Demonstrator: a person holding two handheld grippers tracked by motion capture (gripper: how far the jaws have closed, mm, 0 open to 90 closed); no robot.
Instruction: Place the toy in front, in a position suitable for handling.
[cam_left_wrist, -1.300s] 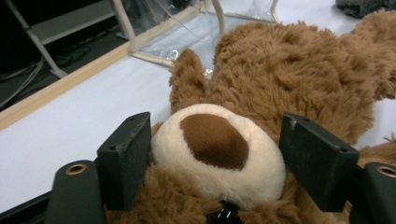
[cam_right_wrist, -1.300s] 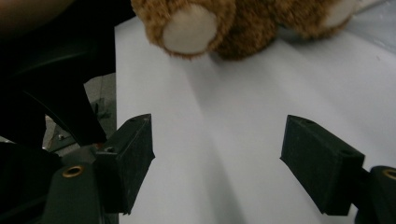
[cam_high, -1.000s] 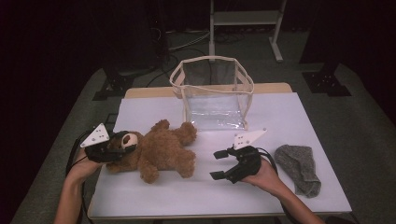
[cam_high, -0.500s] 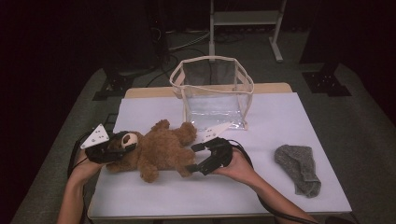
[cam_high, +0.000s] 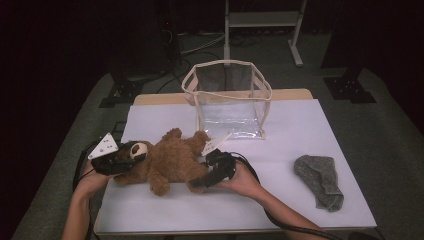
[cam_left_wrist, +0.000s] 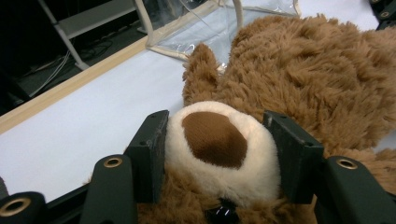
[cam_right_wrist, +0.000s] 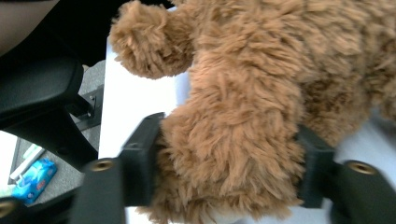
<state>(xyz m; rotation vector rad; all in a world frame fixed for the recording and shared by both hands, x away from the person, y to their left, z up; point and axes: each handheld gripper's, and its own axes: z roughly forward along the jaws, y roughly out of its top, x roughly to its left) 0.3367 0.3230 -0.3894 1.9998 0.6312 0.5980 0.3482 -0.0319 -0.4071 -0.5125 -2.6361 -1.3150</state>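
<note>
Teddy bear between clear bag, grey cloth apart.

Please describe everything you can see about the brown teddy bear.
The teddy bear is a soft toy with shaggy brown fur, a cream muzzle and a darker brown nose. It lies on its back on the white table, in front of the clear bag. The left gripper has its fingers pressed on the muzzle. The right gripper has been closing its fingers around one furry leg.
</note>
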